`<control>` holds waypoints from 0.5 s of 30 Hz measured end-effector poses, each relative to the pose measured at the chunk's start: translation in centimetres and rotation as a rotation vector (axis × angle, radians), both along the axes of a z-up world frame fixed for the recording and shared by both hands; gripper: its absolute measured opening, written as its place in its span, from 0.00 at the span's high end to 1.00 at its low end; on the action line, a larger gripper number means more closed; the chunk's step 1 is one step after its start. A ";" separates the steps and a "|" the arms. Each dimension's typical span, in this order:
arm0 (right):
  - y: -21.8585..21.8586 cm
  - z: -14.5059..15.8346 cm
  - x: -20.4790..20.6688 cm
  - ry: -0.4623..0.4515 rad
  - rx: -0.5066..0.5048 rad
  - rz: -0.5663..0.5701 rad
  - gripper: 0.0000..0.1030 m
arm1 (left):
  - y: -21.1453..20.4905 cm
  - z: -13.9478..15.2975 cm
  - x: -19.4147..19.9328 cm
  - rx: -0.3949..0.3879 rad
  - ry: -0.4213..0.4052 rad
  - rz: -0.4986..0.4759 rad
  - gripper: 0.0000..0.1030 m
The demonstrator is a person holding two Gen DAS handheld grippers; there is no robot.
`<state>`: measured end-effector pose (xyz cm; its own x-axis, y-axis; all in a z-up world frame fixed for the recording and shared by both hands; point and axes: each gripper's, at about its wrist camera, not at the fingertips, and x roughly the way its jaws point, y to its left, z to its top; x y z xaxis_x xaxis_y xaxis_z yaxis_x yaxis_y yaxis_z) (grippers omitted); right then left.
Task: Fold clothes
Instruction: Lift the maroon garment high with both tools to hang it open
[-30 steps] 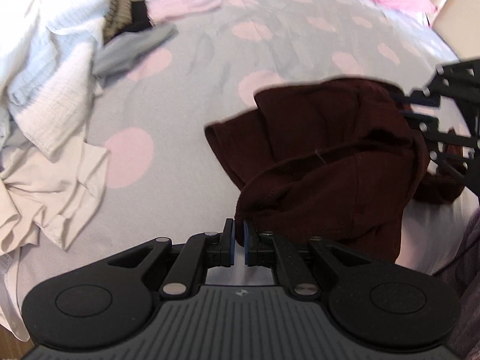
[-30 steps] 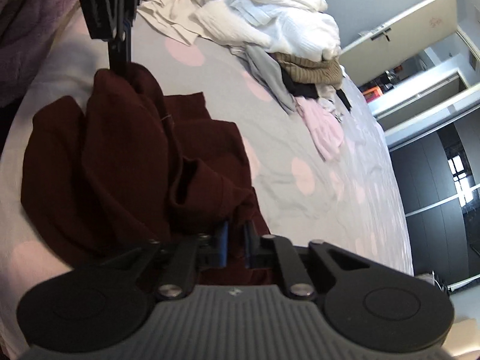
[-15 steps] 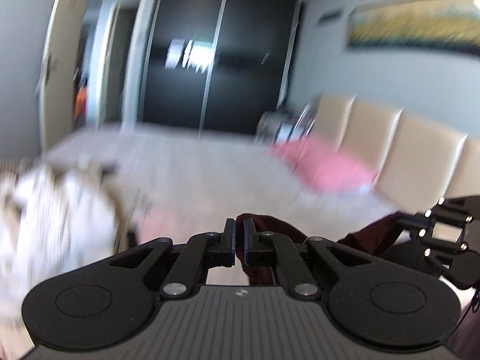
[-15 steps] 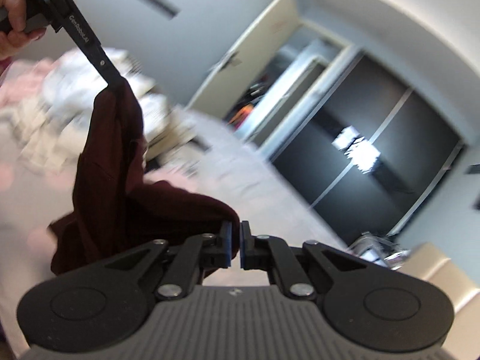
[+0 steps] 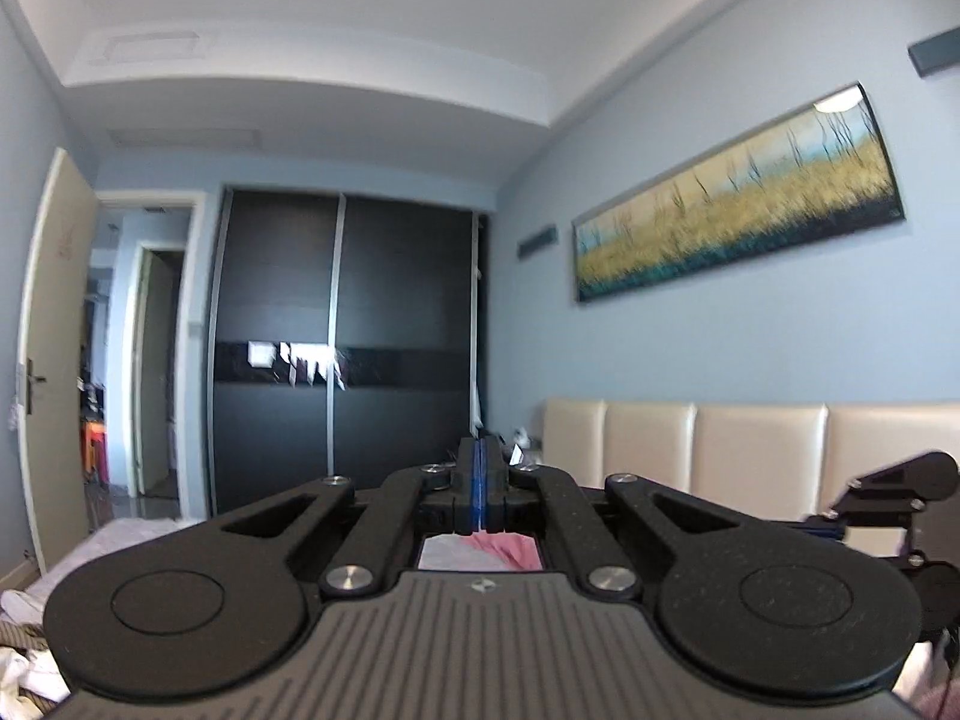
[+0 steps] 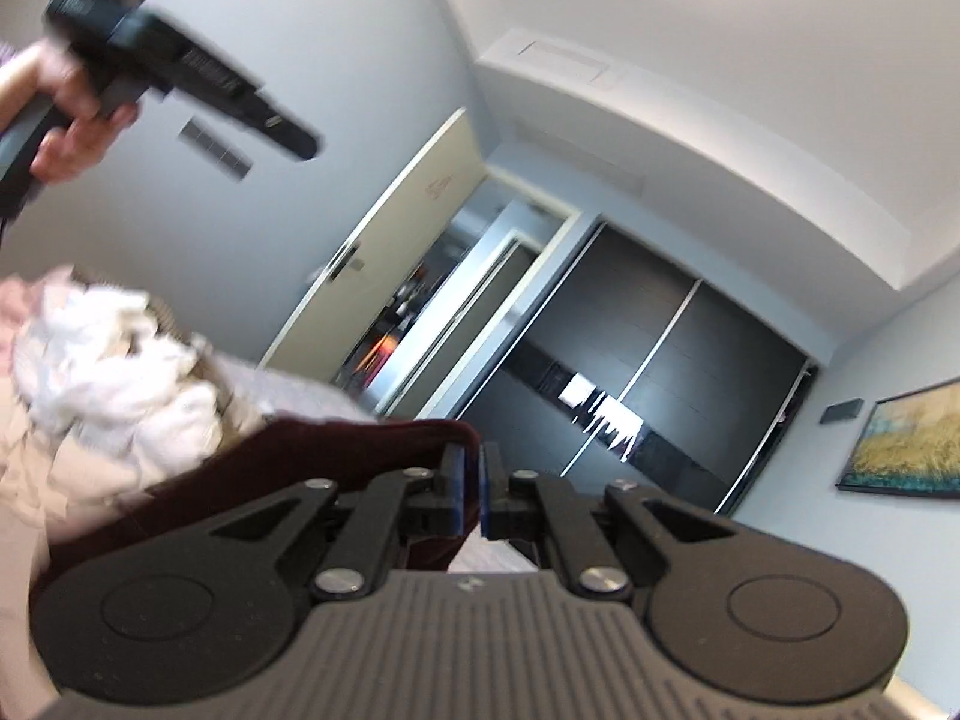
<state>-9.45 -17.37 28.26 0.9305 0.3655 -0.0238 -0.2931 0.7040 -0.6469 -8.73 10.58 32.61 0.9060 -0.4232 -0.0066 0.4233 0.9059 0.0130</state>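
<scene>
Left wrist view: my left tool [image 5: 480,483] is level, jaws pressed together, garment not visible between them.

Right wrist view: my right tool [image 6: 472,489] pinches the maroon garment [image 6: 312,450], which drapes left, above the bed [image 6: 300,396].

I see matt black, finely speckled plastic on my left gripper [image 5: 480,480], with shiny metal rivets. At my right gripper [image 6: 473,489], nine o'clock, soft maroon cloth [image 6: 336,450]. The wardrobe [image 5: 342,354] looks glossy dark; the headboard [image 5: 708,450] smooth cream, leather-like.
</scene>
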 end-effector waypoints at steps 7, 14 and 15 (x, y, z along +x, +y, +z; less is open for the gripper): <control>0.1 -5.4 5.0 0.132 -0.125 -0.101 0.95 | -2.4 -7.2 4.6 0.067 0.288 -0.075 1.00; -4.5 -12.6 10.4 0.266 -0.058 -0.252 0.95 | -4.7 -18.5 8.3 0.097 0.618 -0.160 0.92; -5.1 -13.5 11.1 0.284 -0.048 -0.267 0.95 | -4.7 -20.4 8.4 0.100 0.662 -0.173 0.89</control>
